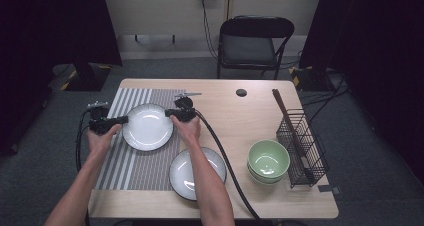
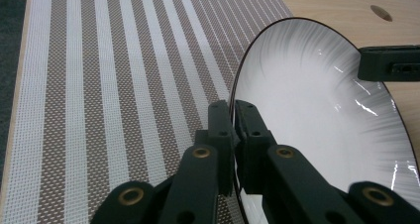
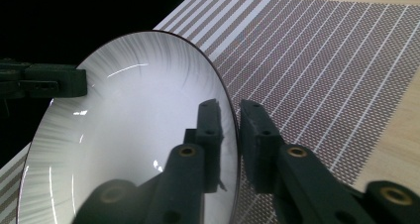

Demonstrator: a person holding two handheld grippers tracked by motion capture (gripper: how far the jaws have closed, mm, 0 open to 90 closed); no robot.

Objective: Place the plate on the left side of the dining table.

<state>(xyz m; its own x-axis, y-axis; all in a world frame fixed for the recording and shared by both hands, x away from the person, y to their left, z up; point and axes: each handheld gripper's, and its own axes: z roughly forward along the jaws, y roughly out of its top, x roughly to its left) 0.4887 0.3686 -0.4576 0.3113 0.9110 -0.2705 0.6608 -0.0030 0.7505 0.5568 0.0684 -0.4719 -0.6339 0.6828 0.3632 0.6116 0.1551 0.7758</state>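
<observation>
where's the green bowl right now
In the high view the green bowl sits at the table's right, beside the wire rack, right of the dark-rimmed plate.

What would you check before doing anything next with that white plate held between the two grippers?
1. Left gripper clamped on the white plate rim: ok.
2. Right gripper grip: not ok; a gap shows beside the rim.
3. Plate over the striped placemat: ok.
4. Plate resting on the mat or lifted: cannot tell.
5. Apart from the second plate: ok.
6. Green bowls and wire rack away from the plate: ok.
</observation>
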